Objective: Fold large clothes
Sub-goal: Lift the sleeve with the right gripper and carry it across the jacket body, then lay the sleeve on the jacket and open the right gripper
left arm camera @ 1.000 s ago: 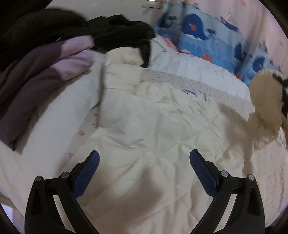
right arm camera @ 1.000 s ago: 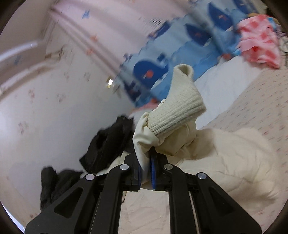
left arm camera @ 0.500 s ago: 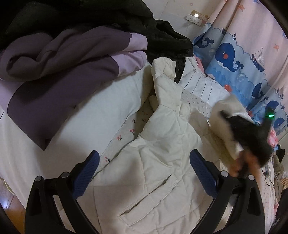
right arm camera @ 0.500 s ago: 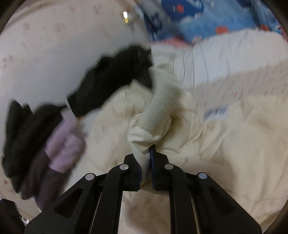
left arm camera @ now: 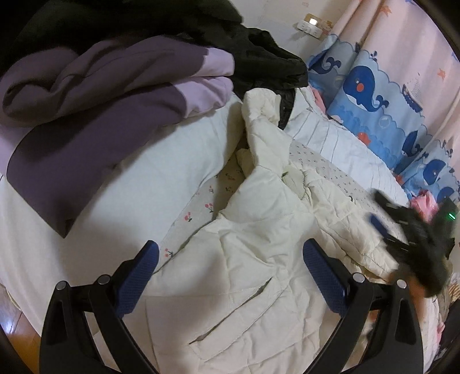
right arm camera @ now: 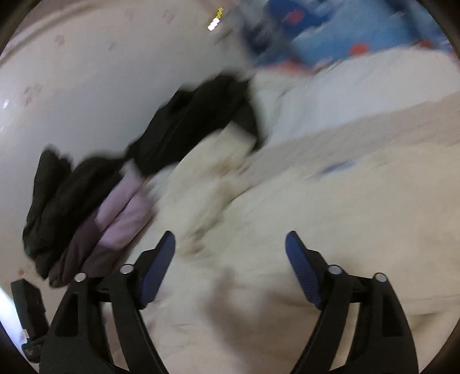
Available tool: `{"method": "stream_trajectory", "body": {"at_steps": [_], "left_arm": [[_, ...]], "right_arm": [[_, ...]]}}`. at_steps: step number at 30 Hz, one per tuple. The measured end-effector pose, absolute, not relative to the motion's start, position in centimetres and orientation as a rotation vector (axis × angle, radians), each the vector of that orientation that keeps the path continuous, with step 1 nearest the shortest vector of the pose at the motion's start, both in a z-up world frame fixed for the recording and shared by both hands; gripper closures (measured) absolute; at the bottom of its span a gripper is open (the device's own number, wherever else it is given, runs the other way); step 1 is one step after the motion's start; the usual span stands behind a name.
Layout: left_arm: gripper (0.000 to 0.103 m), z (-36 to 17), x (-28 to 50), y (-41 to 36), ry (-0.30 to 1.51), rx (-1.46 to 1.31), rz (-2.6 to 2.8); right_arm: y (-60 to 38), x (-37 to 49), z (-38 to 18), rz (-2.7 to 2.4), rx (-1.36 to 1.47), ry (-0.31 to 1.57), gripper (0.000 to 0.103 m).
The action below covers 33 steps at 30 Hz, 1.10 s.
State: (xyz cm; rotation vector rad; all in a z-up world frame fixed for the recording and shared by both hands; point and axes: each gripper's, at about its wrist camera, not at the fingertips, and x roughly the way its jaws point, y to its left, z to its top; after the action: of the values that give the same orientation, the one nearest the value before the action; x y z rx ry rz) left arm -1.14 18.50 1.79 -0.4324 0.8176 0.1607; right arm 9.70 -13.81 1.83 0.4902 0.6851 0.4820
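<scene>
So there's a big cream quilted jacket (left arm camera: 258,259) spread out across the bed (left arm camera: 138,178), front side up, with a slanted pocket slit showing near the bed's near edge. One sleeve runs up toward the far side of the bed, all crumpled, and its end sits right against a black garment (left arm camera: 267,66) piled at the far edge. Next to that black heap, toward the far-left corner, lies a folded purple sweatshirt (left arm camera: 95,115) with lighter lilac cuffs, resting on the white sheet and not touching the jacket as far as I can see.

The left gripper (left arm camera: 230,267) hovers just above the jacket's lower front with its blue-padded jaws spread wide, nothing between them. The right gripper (right arm camera: 230,253) is the same deal: jaws wide apart, empty, over the jacket. In the left wrist view you can catch it as a dark blur off by the bed's right edge, over the other side of the jacket. The right wrist view is really smeared, so I can't tell whether it's touching the fabric.

Along the far side there's a curtain (left arm camera: 382,95) with blue whales on it, plus a wall socket (left arm camera: 310,24) with a little light on, above the black pile.
</scene>
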Motion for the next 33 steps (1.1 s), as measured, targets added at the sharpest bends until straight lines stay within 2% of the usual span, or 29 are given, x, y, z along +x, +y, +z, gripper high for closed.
{"method": "stream_trajectory", "body": {"at_steps": [2, 4, 8, 13, 16, 21, 23, 25, 28, 32, 33], "left_arm": [[0.007, 2.1, -1.1, 17.4, 0.797, -0.385, 0.161], [0.007, 2.5, -0.4, 15.5, 0.774, -0.309, 0.154], [0.007, 4.0, 3.5, 10.9, 0.766, -0.245, 0.056], [0.007, 4.2, 10.3, 4.3, 0.723, -0.045, 0.026], [0.007, 1.5, 14.2, 2.6, 0.781, -0.008, 0.051], [0.007, -4.7, 18.0, 2.0, 0.901, 0.068, 0.142], [0.007, -6.9, 18.4, 1.6, 0.936, 0.113, 0.161], [0.007, -7.9, 17.8, 1.0, 0.896, 0.171, 0.176], [0.007, -7.9, 17.7, 1.0, 0.893, 0.179, 0.176], [0.007, -7.8, 17.2, 1.1, 0.87, 0.175, 0.164], [0.007, -7.8, 17.1, 1.0, 0.864, 0.176, 0.158]], "right_arm": [[-18.5, 9.0, 1.3, 0.359, 0.511, 0.688, 0.021], [-24.0, 8.9, -1.2, 0.25, 0.584, 0.777, 0.021], [-29.6, 8.3, -3.7, 0.239, 0.654, 0.855, 0.021], [-29.5, 7.5, -4.0, 0.301, 0.564, 0.866, 0.02], [-29.2, 8.5, -5.9, 0.298, 0.564, 0.982, 0.02], [-29.6, 8.7, -6.0, 0.284, 0.583, 1.032, 0.02], [-29.8, 8.2, -4.5, 0.26, 0.593, 0.977, 0.02], [-29.6, 7.5, -2.9, 0.261, 0.547, 0.894, 0.02], [-29.1, 7.0, -1.6, 0.206, 0.43, 0.829, 0.013], [-29.7, 8.6, -6.2, 0.17, 0.472, 1.022, 0.012], [-29.8, 8.5, -6.5, 0.165, 0.46, 1.017, 0.012]]}}
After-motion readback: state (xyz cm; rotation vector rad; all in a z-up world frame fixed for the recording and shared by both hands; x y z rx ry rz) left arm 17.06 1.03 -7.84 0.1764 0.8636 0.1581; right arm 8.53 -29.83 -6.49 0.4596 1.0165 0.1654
